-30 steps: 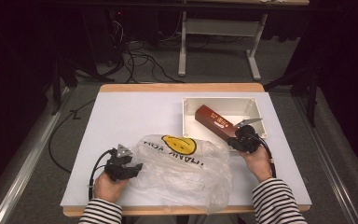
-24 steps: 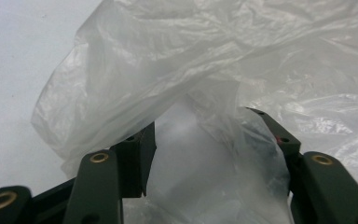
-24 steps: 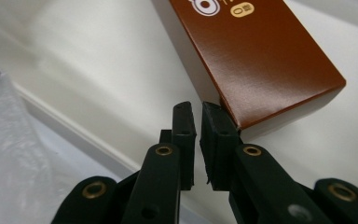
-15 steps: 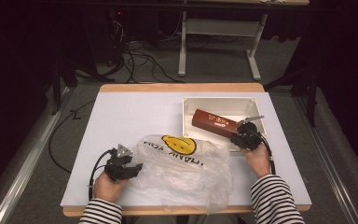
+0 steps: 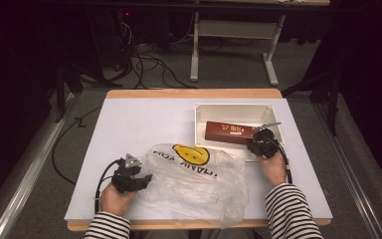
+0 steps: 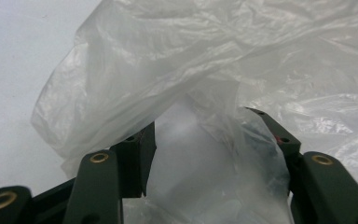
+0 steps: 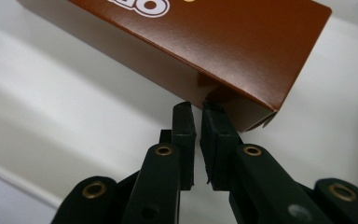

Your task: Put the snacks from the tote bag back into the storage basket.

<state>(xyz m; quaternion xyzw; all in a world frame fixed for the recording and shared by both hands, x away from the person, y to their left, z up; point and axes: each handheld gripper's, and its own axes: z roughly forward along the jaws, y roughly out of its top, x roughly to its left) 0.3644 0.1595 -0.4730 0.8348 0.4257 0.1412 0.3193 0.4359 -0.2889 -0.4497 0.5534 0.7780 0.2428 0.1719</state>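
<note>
I hold my right gripper (image 5: 256,145) at the near right corner of the white tray (image 5: 199,132), its jaws nearly together with only a slit between them. They look pinched on the lower edge of the brown box (image 5: 230,131) at its right end, though in the right gripper view (image 7: 199,109) I cannot see the pads' contact itself. The box hangs tilted, its right end raised over the tray floor, lying left to right across the tray's middle.

My left gripper (image 5: 140,179) sits at the near left, jaws about half open, with the mouth of the clear plastic bag (image 5: 199,181) draped over and between them; in the left gripper view (image 6: 214,135) the film bunches in the gap, loosely, and I judge it is propped open rather than clamped.

To do this well, I judge I should lift the box clear of the tray's near wall before swinging left, keep it level so the thin pinch does not slip, and lead with its left end toward the bag's mouth.

The tray wall is just beside my right jaws, so room there is tight. The white mat (image 5: 139,124) lies bare on the far left, and the table's near edge (image 5: 179,225) is close under the bag.
</note>
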